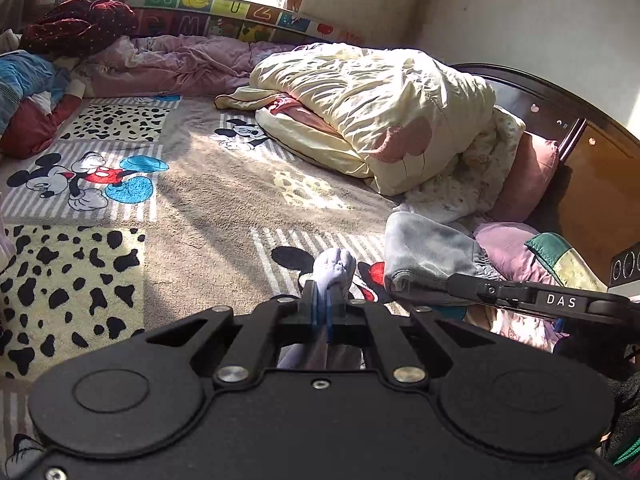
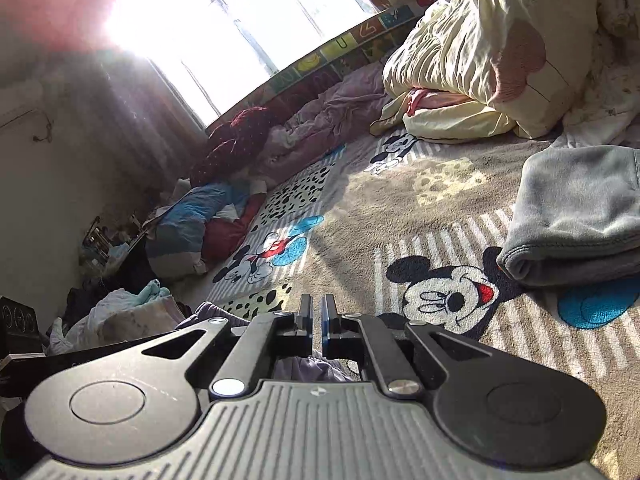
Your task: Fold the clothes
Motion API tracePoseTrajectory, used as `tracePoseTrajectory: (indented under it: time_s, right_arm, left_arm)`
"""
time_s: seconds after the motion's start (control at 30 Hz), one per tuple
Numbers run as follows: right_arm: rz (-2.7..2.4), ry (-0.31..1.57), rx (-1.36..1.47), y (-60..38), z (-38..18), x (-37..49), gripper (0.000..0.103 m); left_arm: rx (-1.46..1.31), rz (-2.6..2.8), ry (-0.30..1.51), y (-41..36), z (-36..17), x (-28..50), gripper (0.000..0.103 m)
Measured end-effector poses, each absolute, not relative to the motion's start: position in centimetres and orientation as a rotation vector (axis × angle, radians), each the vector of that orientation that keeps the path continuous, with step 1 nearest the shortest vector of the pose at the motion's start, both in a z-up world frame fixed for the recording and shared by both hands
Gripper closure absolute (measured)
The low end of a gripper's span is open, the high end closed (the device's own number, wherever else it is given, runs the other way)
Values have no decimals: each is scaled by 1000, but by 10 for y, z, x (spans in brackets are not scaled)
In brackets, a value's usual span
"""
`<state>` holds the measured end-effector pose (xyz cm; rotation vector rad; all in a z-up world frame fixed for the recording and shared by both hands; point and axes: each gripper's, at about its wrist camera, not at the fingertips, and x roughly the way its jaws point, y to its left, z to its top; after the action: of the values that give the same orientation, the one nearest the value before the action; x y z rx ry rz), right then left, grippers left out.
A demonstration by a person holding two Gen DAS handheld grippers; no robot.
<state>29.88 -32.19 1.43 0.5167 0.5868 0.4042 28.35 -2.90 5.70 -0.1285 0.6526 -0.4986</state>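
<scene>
A sunlit bed with a cartoon blanket. The left gripper is clamped on a bunched lilac garment, soft and light; its lie beyond the pinch is hidden. The right gripper stands narrowly apart, empty. A folded grey garment lies at two o'clock.

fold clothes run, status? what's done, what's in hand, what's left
Looks done: one grey garment lies folded on the blanket. In hand: left gripper is shut on a pale lilac garment, bunched, not yet spread. Right gripper has a narrow gap, nothing visibly held. Left: fold the lilac piece; likely the heap of clothes at the bed edge too.
</scene>
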Motion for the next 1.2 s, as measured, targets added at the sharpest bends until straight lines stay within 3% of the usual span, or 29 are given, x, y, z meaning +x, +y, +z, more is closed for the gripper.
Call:
tracePoseTrajectory:
  time_s: [0.1,0.13,0.17,0.2,0.23,0.4,0.67,0.9,1.2]
  right_arm:
    - [414,619,503,-324,11,296,88]
    - [417,633,518,-324,5,294,67]
    - [422,641,552,-326,-2,293,30]
    - [431,641,608,-329,-12,291,14]
    - [446,635,685,-333,-25,287,5]
    - [519,648,1023,-351,-94,267,5]
    - [511,795,859,-337,-130,208,8]
    - [425,908,784,-328,-129,140,8]
    - [331,1005,1135,-289,-171,59,12]
  left_arm:
    - [-48,-556,642,-19,54,245,102]
    - [-21,-575,638,-15,53,232,102]
    - [6,-594,635,-12,52,219,102]
    - [33,-612,631,-8,51,206,102]
    - [60,-631,627,-5,50,193,102]
    - [196,-723,605,13,45,128,102]
    - [134,-544,798,46,-54,107,102]
    - [-6,-494,745,49,-50,89,102]
    - [-66,-517,677,43,-32,63,102]
